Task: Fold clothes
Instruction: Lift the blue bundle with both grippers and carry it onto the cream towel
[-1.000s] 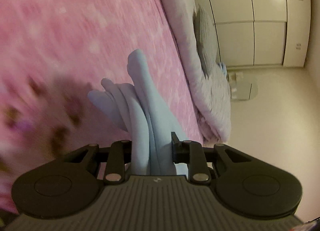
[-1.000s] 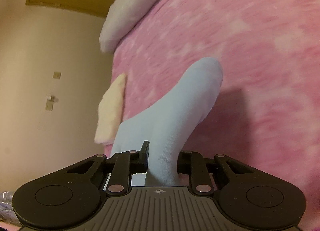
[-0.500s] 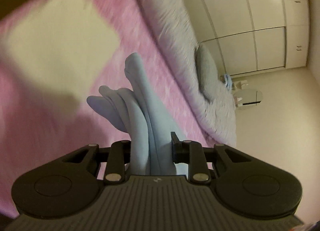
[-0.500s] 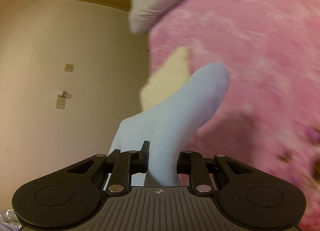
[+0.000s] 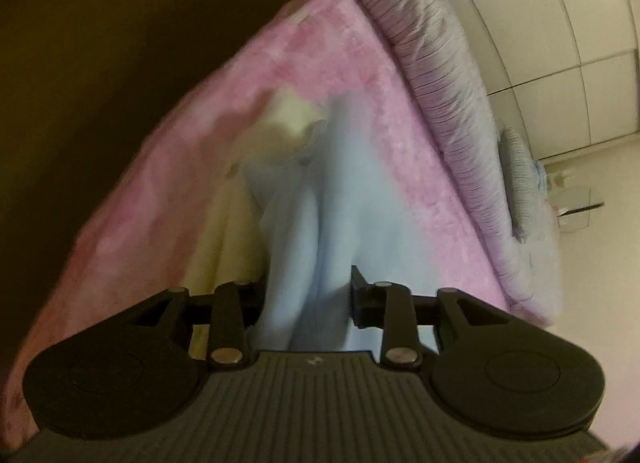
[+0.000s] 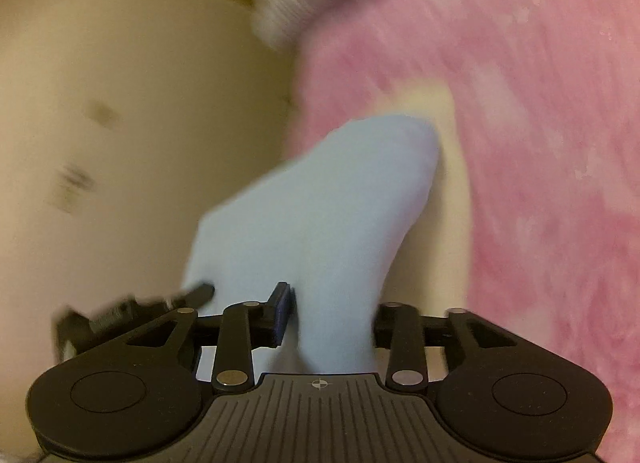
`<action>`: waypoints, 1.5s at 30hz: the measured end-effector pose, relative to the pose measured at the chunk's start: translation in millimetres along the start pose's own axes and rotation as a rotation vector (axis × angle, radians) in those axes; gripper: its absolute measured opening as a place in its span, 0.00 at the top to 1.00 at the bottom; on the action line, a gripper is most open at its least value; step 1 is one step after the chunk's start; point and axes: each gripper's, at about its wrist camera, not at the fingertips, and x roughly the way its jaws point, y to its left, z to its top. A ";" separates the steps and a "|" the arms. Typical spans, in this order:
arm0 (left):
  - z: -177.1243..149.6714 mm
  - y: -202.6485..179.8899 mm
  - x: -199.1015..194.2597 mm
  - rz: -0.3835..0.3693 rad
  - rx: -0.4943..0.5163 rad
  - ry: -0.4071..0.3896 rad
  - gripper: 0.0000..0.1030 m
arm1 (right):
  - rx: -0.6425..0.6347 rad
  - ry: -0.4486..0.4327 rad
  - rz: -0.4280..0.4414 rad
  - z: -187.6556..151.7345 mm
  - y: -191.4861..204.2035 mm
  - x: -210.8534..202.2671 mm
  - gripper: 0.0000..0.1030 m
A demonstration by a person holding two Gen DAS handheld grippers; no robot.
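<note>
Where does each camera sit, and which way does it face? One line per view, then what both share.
Left wrist: on the left gripper, facing along its fingers over the pink blanket toward wardrobes; only the gripper shows.
Right wrist: on the right gripper, facing the blanket's edge and a cream wall; the other gripper shows blurred at left.
Shared: light-blue garment, pink blanket.

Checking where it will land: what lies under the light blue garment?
Under the light blue garment: a cream cloth on the pink fleece blanket. The covered part is hidden.
</note>
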 end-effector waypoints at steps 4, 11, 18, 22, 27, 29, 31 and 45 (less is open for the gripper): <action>-4.1 2.1 -7.8 -0.032 0.015 -0.014 0.70 | 0.023 -0.024 0.057 -12.2 -6.2 -5.6 0.40; -11.3 5.8 -21.6 -0.087 0.042 -0.039 0.73 | 0.056 -0.088 -0.018 -11.5 -17.7 -34.2 0.46; 2.0 10.4 -10.1 -0.125 -0.002 -0.005 0.70 | 0.036 -0.018 -0.039 8.4 -17.1 -16.3 0.65; 18.4 12.7 1.8 -0.141 -0.040 0.025 0.68 | 0.140 -0.056 0.011 19.3 -27.3 -24.9 0.54; 34.3 11.4 18.2 -0.144 -0.062 0.048 0.67 | 0.188 -0.066 0.016 31.8 -28.9 -14.7 0.46; 34.0 9.9 15.0 -0.132 -0.038 0.057 0.67 | 0.185 -0.063 0.008 36.4 -26.8 -13.6 0.46; 32.6 9.6 9.6 -0.120 -0.017 0.063 0.65 | 0.170 -0.060 -0.018 36.6 -25.3 -18.9 0.46; 61.1 -4.9 18.3 -0.136 0.133 -0.045 0.82 | 0.073 -0.161 -0.097 61.0 -16.9 -16.9 0.73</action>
